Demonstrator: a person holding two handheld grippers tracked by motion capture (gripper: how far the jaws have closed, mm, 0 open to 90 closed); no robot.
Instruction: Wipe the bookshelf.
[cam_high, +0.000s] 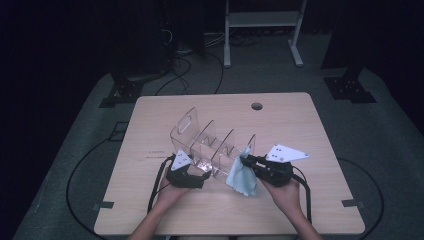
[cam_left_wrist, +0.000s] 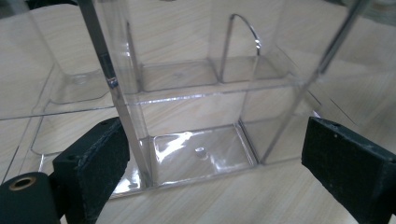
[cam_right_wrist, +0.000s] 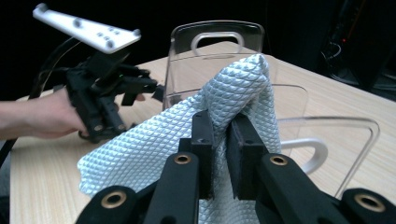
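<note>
A clear acrylic organizer (cam_high: 210, 140) with several upright dividers stands mid-table. My left gripper (cam_high: 197, 170) is at its near left end. In the left gripper view the black jaws of that gripper (cam_left_wrist: 215, 154) stand wide apart around an end compartment of the organizer (cam_left_wrist: 196, 107); the left pad (cam_left_wrist: 100, 158) is close to a wall and the right pad (cam_left_wrist: 345, 168) is clear of it. My right gripper (cam_high: 248, 161) is shut on a light blue textured cloth (cam_high: 241, 175) at the organizer's near right end. In the right gripper view the cloth (cam_right_wrist: 154, 140) drapes over the closed jaws of that gripper (cam_right_wrist: 220, 126), against the organizer (cam_right_wrist: 215, 37).
The wooden table (cam_high: 300, 130) has a round cable hole (cam_high: 257, 106) near its far edge. Cables trail from both grippers over the near edge. A white metal stand (cam_high: 260, 20) and dark equipment bases sit on the floor beyond.
</note>
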